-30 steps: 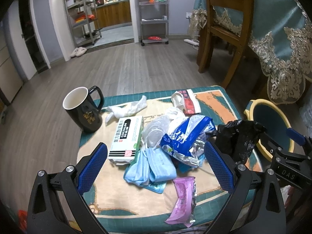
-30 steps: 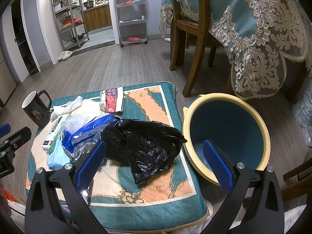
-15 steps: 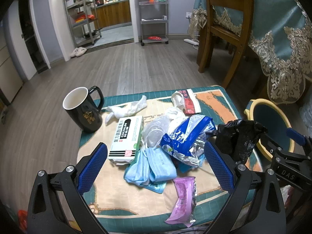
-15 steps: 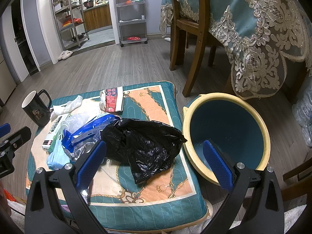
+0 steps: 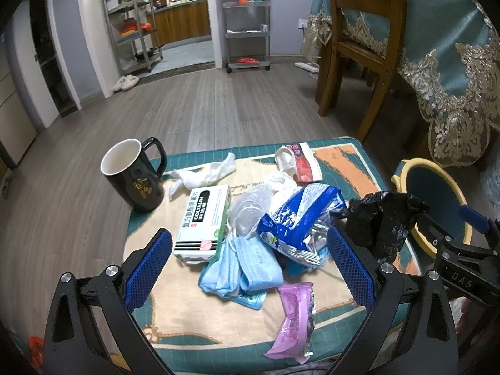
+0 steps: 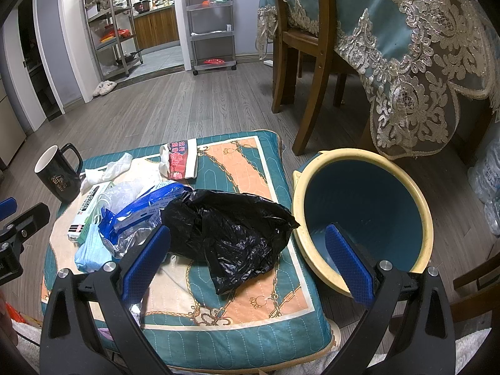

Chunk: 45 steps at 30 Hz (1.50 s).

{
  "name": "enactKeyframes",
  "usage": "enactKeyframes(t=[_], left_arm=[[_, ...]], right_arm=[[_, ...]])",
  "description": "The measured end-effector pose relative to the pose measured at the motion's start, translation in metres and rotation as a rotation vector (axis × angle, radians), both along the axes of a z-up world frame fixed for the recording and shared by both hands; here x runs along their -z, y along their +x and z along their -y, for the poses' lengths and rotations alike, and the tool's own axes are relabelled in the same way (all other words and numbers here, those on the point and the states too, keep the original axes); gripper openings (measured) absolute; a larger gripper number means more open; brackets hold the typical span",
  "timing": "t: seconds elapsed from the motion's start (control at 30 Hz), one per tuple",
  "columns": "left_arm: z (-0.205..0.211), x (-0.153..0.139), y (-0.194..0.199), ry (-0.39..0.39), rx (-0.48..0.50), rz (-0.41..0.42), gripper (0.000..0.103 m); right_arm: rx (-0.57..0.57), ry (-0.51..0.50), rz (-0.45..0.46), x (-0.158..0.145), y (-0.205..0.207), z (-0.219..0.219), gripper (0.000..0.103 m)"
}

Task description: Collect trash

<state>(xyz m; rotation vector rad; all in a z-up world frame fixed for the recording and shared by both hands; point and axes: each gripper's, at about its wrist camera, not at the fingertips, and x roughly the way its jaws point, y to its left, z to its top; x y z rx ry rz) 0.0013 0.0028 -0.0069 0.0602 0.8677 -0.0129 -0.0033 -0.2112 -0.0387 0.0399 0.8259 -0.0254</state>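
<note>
1. My left hand-held gripper (image 5: 250, 268) is spread wide, holding nothing; ahead of its fingers lie the blue masks (image 5: 240, 265) and blue wrapper (image 5: 297, 218).
2. My right hand-held gripper (image 6: 247, 259) is also released, with the black bag (image 6: 231, 231) between its fingers and the bin (image 6: 362, 215) ahead-right.

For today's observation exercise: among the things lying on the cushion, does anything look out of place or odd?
Yes. A black mug stands upright on the cushion's far left corner, partly over the edge, beside wrappers, face masks and a black bag. It is crockery among rubbish. The bin beside the cushion looks empty.
</note>
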Motion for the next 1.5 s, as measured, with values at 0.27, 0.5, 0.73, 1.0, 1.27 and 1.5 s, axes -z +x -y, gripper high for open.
enactKeyframes(t=[0.27, 0.5, 0.73, 1.0, 1.27, 1.5], left_arm=[[-0.0001, 0.0000, 0.0000, -0.001, 0.000, -0.001, 0.098], [-0.0006, 0.0002, -0.0004, -0.002, 0.001, -0.001, 0.098], [-0.0011, -0.0001, -0.0008, -0.003, 0.001, -0.001, 0.098], [-0.0005, 0.0004, 0.0000, 0.001, 0.001, -0.003, 0.098], [-0.0006, 0.0005, 0.0000, 0.002, 0.000, -0.003, 0.098], [-0.0040, 0.0006, 0.0010, 0.011, -0.008, 0.010, 0.098]], right_arm=[[0.001, 0.000, -0.001, 0.0002, 0.0002, -0.0001, 0.097], [0.001, 0.000, -0.002, 0.0006, 0.0004, 0.0000, 0.097], [0.001, 0.001, -0.002, 0.0009, 0.0006, 0.0002, 0.097], [0.001, 0.001, -0.002, 0.0006, 0.0007, 0.0008, 0.097], [0.002, 0.001, -0.003, 0.0009, 0.0006, 0.0009, 0.097], [0.004, -0.004, -0.008, 0.0010, 0.0005, 0.0012, 0.097]])
